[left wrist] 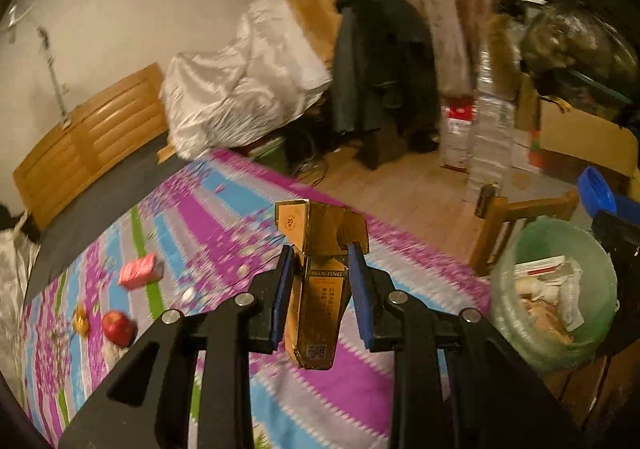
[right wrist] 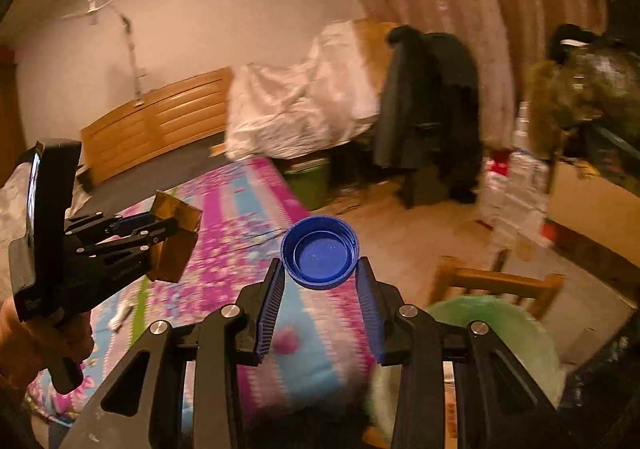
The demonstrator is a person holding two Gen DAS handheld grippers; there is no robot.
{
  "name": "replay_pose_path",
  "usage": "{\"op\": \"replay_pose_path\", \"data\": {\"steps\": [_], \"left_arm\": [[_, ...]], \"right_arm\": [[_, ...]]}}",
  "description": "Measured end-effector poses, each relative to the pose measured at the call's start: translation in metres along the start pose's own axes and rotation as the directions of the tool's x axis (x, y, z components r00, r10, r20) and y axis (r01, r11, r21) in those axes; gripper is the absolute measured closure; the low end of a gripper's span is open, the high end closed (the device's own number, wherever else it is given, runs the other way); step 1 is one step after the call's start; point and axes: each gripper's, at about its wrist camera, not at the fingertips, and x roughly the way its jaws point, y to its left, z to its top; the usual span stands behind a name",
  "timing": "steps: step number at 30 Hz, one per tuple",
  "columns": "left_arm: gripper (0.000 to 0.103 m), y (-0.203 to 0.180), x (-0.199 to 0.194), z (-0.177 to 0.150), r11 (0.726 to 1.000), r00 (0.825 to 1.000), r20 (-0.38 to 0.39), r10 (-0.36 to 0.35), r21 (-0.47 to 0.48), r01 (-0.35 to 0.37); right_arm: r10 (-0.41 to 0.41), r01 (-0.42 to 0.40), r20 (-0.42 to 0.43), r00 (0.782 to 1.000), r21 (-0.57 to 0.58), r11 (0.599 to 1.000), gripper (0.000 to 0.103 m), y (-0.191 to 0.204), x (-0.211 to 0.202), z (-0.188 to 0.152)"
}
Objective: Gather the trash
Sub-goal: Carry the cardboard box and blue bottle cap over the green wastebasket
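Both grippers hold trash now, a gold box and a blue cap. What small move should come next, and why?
Probably carry the right gripper, shut on the round blue plastic cap, rightward over the green-lined trash bin, which sits just below and right of it. The left gripper, holding the gold cardboard cigarette box, is farther from the bin.

Bin (left wrist: 516, 313) mouth unobstructed; chair (left wrist: 520, 217) stands behind.
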Motion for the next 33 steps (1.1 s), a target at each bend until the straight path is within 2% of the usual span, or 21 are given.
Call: {"op": "replay_pose_path", "data": {"steps": [5,11,16,20,24,29,33], "left_arm": [[0.077,-0.054,0.005,0.020,0.995,0.998,0.016,-0.066,0.077,0.065],[0.077,-0.118,0.013,0.036,0.975,0.990,0.022,-0.141,0.178,0.135],[0.076,-0.167,0.022,0.045,0.950,0.982,0.011,-0.188,0.256,0.179],[0.077,-0.195,0.031,0.048,0.932,0.970,-0.025,-0.242,0.273,0.240],[0.076,-0.217,0.049,0.043,0.899,0.938,-0.110,-0.330,0.266,0.347],[0.076,-0.231,0.063,0.028,0.885,0.922,-0.170,-0.347,0.266,0.382],[0.076,-0.236,0.067,0.021,0.881,0.917,-0.187,-0.352,0.264,0.392]], "right_arm": [[-0.122,0.121,0.013,0.992,0.021,0.992,0.065,-0.056,-0.033,-0.002],[-0.222,0.221,-0.001,0.975,0.101,0.970,0.065,-0.122,-0.056,0.000],[-0.305,0.307,-0.039,0.952,0.093,0.947,0.065,-0.151,-0.059,-0.006],[-0.328,0.337,-0.091,0.940,0.113,0.935,0.065,-0.172,-0.051,-0.016],[-0.340,0.355,-0.131,0.931,0.120,0.927,0.065,-0.187,-0.040,-0.029],[-0.333,0.357,-0.180,0.926,0.124,0.926,0.065,-0.197,-0.023,-0.042],[-0.325,0.355,-0.212,0.922,0.121,0.927,0.065,-0.196,-0.012,-0.051]]}}
